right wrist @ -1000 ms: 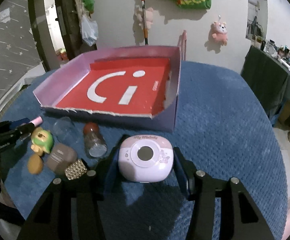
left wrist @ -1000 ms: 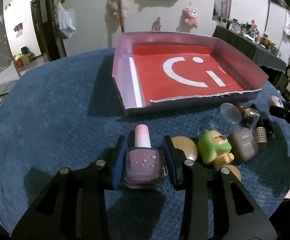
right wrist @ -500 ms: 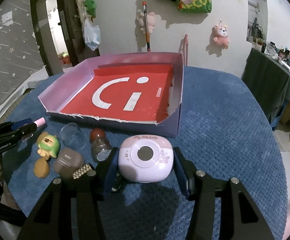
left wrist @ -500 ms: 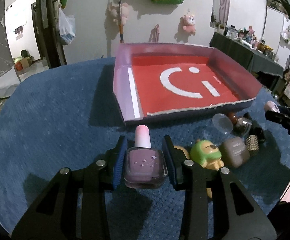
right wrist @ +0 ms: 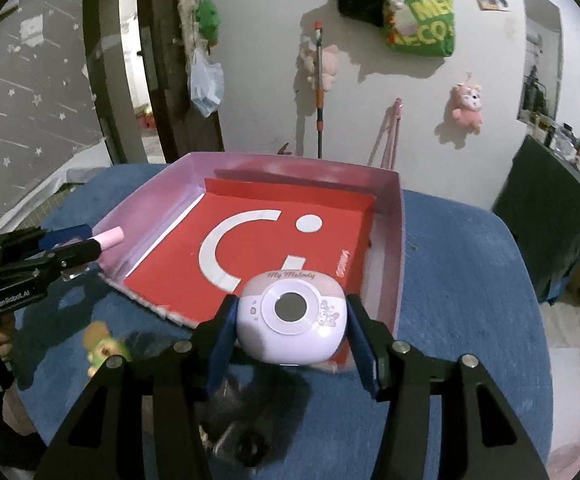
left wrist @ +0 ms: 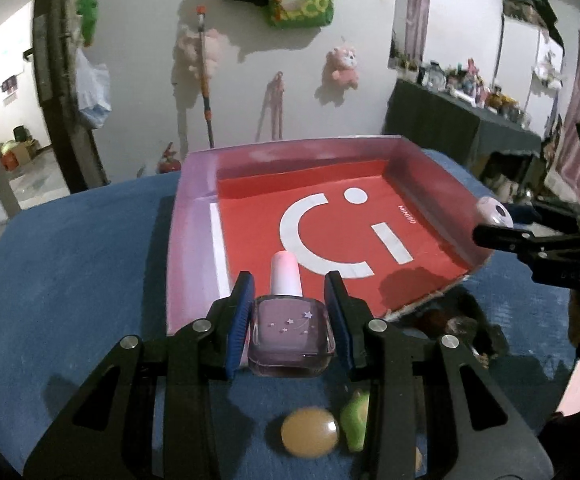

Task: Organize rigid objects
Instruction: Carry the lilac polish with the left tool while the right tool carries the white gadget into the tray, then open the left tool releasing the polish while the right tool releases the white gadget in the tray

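Now left gripper [left wrist: 289, 312] jaws clamp square glass polish bottle [left wrist: 291, 336]; right gripper [right wrist: 291, 330] jaws clamp rounded glossy case [right wrist: 291, 316].

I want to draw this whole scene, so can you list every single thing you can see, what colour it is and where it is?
Nail polish bottle: one, purple with pink cap, between the left gripper's fingers.
Small round case: one, pale lilac and white, between the right gripper's fingers.
Box tray: one, pink walls, red floor with a white smiley, on the table's far half.
Frog toy: one, green, on the cloth before the tray.
Egg-shaped thing: one, tan, beside the frog toy.
Tablecloth: one, blue.
Plush toys: several, mostly pink, on the wall.
Bag: one, green, on the wall.
Left gripper: black, blue pads, holding the bottle.
Right gripper: black, blue pads, holding the case.
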{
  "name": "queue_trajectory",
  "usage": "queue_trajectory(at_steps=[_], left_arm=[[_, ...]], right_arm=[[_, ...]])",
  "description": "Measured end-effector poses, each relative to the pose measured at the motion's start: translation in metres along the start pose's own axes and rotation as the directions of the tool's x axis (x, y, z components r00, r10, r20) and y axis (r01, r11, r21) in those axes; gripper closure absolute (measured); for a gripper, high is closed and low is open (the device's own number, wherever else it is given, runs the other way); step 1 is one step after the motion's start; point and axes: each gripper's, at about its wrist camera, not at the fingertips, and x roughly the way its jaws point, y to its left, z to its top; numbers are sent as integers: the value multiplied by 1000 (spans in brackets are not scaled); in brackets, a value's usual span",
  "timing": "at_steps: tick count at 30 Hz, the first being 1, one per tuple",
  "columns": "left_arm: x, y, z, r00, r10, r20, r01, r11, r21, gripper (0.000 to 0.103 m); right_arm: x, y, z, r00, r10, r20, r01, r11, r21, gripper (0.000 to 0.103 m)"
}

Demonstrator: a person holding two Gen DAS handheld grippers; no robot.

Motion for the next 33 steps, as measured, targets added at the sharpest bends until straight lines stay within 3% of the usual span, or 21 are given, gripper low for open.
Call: queue_trajectory(at_steps=[6, 13, 24, 33], left_arm=[[43, 2, 9, 996, -31, -88, 33, 999, 19, 69], [71, -1, 8, 987, -44, -156, 52, 998, 46, 69], [87, -3, 5, 978, -28, -209, 47, 995, 85, 69], [93, -3, 0, 971, -22, -237, 48, 994, 103, 69]], right_arm=[[44, -2, 23, 993, 11, -118, -17, 999, -46, 47], [82, 3, 25, 965, -26, -260, -11, 990, -140, 47], [106, 13, 16, 925, -102, -365, -2, 962, -274, 47], [110, 9, 18, 918, -99, -385, -10, 963, -270, 48]])
